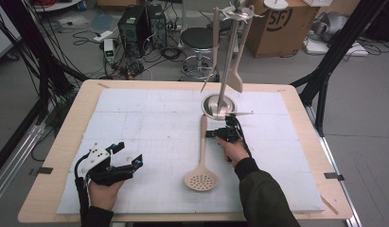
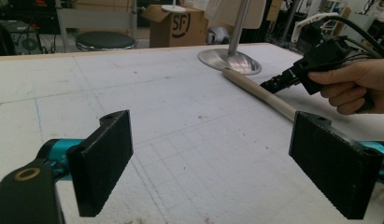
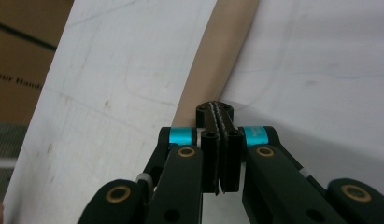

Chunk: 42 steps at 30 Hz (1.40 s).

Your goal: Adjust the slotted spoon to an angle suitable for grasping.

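Mid-table, near the far edge: right gripper (image 1: 212, 134), jaws pressed together, nothing between them, touching the slotted spoon (image 1: 202, 161) handle.
Left gripper (image 1: 128, 153): wide open, empty, near corner.
Tip: spread those jaws, straddle the handle, then squeeze.

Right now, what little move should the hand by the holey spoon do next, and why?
Probably open the right gripper a little. Its jaws are pressed together with nothing between them, and their tips are right at the spoon's handle. The slotted spoon lies flat on the white mat, so the jaws likely need a gap before they can close round the handle.
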{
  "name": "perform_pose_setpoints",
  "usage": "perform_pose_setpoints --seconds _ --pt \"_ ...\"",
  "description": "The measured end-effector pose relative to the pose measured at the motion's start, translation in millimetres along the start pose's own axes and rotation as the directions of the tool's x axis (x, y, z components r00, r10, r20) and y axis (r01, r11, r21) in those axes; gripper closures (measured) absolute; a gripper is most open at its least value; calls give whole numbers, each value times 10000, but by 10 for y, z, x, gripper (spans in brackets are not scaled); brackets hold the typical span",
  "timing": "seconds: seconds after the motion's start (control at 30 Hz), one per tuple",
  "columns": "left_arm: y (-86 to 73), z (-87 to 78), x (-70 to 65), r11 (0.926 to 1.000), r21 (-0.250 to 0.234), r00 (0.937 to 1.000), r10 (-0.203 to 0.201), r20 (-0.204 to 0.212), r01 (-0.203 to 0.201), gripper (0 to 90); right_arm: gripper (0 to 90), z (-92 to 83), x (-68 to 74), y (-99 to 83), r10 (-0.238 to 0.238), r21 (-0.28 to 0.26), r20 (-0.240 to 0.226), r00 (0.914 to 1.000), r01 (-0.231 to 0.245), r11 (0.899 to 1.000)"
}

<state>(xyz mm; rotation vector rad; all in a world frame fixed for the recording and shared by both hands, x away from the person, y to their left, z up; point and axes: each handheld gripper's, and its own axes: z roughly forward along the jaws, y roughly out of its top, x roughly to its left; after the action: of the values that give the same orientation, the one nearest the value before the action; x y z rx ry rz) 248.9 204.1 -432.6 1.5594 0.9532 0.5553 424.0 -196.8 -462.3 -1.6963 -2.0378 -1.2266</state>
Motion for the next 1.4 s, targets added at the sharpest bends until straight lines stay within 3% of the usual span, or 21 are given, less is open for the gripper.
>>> perform_pose_setpoints --seconds 0.17,0.3,0.4,0.57,0.67,0.9,1.03,1.13,1.17,1.23,1.4 --pt "-6 -39 10 10000 -14 9999 -4 -102 3 142 896 128 142 -10 -382 754 -459 9982 416 9963" --pt "-10 -63 12 10000 -10 9999 4 -129 -4 142 896 231 277 -28 -824 1483 -847 9930 944 9844" --pt "-12 -79 12 10000 -9 9999 1 -163 -1 142 896 327 422 -46 -1232 2155 -1155 9856 1459 9655" --pt "-16 -115 23 10000 -42 9997 -23 -242 22 142 896 453 623 -96 -1877 3146 -1707 9673 2340 9199" --pt "-17 -136 29 10000 -76 9996 -45 -277 43 142 896 468 679 -112 -2224 3427 -1834 9576 2743 8985" --pt "-16 -151 24 10000 -92 9995 -13 -304 10 142 889 451 672 -108 -2267 3465 -1838 9565 2789 8956" --pt "-15 -152 22 9999 -106 9996 -28 -297 25 142 853 375 675 -82 -2316 3219 -1715 9576 2767 9054" --pt "-14 -147 17 9999 -112 9996 -46 -272 43 142 767 295 699 -72 -2281 3034 -1776 9573 2738 9127" --pt "-13 -145 16 9999 -110 9997 -31 -256 29 142 749 276 705 -73 -2275 3057 -1858 9559 2763 9112" --pt "-12 -140 9 10000 -99 9997 2 -252 -5 142 625 249 723 -87 -2270 3106 -1908 9550 2781 9090" --pt "-7 -126 0 10000 -98 9998 -4 -206 2 142 554 192 760 -128 -2302 3247 -1889 9546 2820 9028"
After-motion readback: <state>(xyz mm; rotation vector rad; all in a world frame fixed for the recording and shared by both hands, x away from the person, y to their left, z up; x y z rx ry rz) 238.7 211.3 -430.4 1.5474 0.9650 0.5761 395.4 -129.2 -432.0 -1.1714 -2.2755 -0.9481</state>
